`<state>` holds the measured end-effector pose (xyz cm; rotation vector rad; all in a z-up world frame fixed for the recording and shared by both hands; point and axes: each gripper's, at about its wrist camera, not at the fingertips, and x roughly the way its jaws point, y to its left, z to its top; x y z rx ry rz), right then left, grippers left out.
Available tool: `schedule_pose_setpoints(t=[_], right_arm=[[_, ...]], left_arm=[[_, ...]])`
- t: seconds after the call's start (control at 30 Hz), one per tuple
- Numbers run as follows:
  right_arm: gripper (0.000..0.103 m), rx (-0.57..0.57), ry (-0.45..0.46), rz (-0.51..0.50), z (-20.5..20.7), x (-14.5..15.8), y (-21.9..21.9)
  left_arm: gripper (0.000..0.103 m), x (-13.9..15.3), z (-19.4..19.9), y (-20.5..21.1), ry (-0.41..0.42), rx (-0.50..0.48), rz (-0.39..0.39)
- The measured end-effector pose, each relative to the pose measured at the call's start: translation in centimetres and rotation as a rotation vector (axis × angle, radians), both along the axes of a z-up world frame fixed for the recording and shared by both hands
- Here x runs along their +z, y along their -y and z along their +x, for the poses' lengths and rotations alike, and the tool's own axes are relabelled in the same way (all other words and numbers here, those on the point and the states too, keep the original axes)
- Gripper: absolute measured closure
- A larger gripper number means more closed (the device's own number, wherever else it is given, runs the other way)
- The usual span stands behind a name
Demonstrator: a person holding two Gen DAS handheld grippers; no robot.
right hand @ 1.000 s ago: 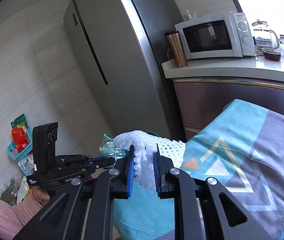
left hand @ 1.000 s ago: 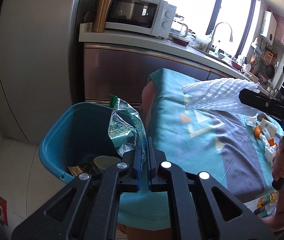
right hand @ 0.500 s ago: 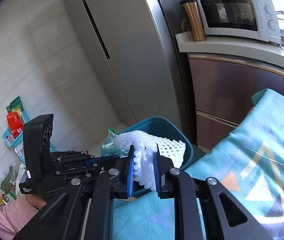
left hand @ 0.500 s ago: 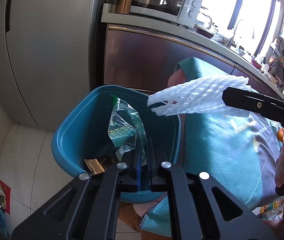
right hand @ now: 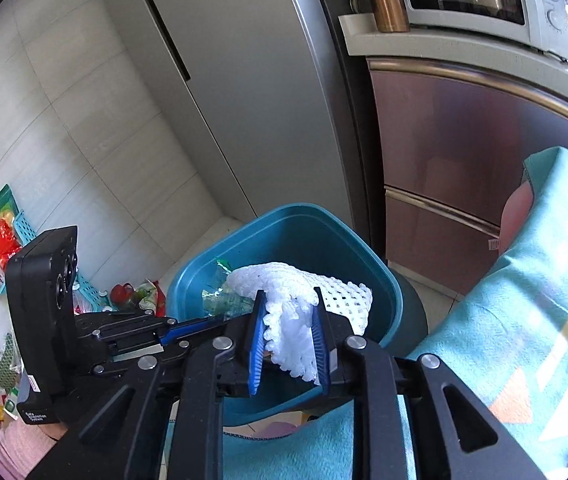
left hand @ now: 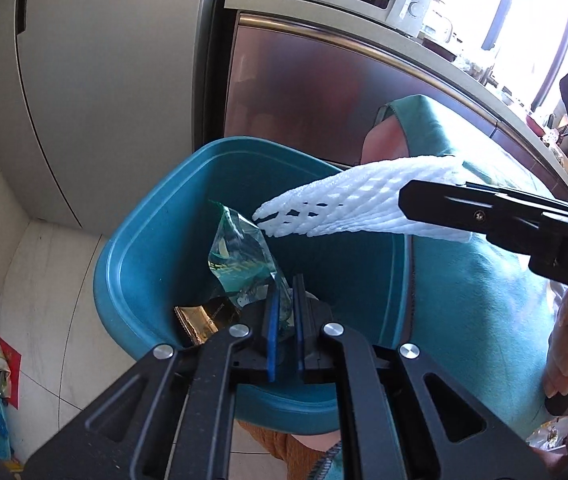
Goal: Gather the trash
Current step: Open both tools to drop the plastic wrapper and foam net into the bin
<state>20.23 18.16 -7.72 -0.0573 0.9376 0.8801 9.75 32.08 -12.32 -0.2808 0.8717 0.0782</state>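
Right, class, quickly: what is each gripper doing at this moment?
Left gripper: shut on the clear green plastic wrapper, over the teal bin.
Right gripper: shut on the white foam fruit net.

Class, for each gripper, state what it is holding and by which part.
The left gripper pinches a clear green-printed plastic wrapper by its lower end. The right gripper clamps a white foam fruit net at one bunched end.

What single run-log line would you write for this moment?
left tool: shut on green wrapper | right tool: shut on white foam net | both over teal bin | not yet dropped
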Motion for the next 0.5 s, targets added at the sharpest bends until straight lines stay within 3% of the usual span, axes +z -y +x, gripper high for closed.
schedule_pose_setpoints(t=[0.13,0.5], right_arm=[[0.069,-0.028,0.011,0.01,0.3,0.1,0.1],[0.066,-0.042,0.011,0.043,0.5,0.3,1.3]], left_arm=[[0.088,-0.5,0.3,-0.4,-0.013,0.03,-0.01],[0.079,0.0,-0.5,-0.5,0.025,0.051,-0.021]])
